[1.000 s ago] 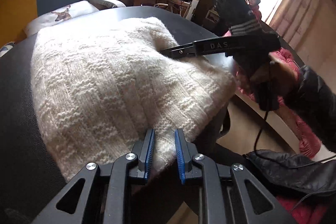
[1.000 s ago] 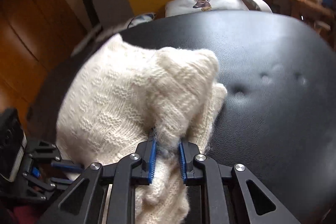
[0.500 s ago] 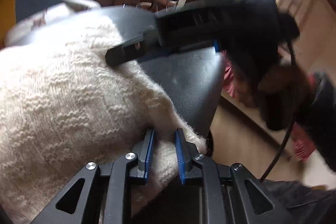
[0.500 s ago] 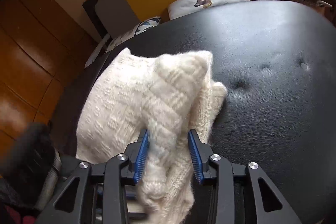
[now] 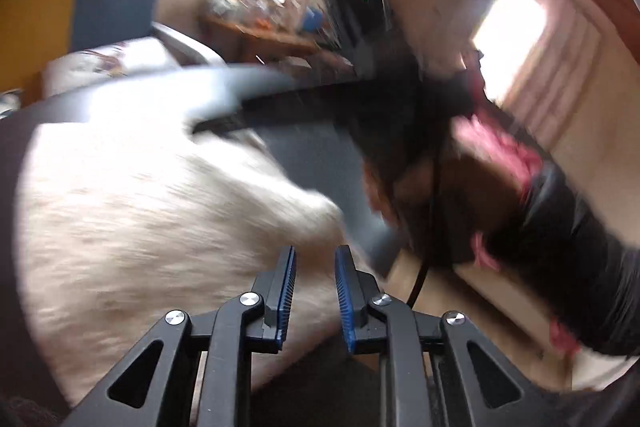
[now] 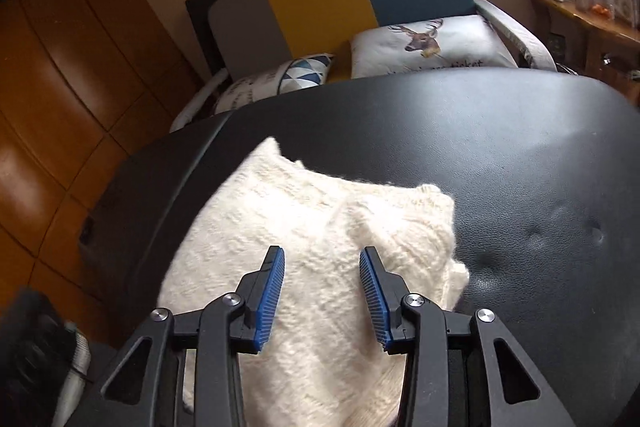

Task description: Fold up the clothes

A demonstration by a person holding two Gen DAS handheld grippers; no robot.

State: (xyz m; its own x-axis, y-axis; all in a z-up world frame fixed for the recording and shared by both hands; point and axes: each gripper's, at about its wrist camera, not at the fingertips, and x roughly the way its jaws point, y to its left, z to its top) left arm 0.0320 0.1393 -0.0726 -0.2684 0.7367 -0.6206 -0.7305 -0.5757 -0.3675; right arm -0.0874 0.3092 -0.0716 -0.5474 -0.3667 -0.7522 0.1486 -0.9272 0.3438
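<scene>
Jaws of the right gripper [image 6: 322,289] stand spread above the cream knitted sweater [image 6: 304,239], pinching nothing. Jaws of the left gripper [image 5: 314,293] sit narrowly apart at its near edge; whether they pinch it I cannot tell. It lies bunched on the black worktop [image 6: 500,155], near the edge, so I think a careless pull may drag it off.

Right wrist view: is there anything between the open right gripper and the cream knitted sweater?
Nothing visible. The right gripper hangs open directly over the cream knitted sweater on the black leather table, with no object between them.
</scene>
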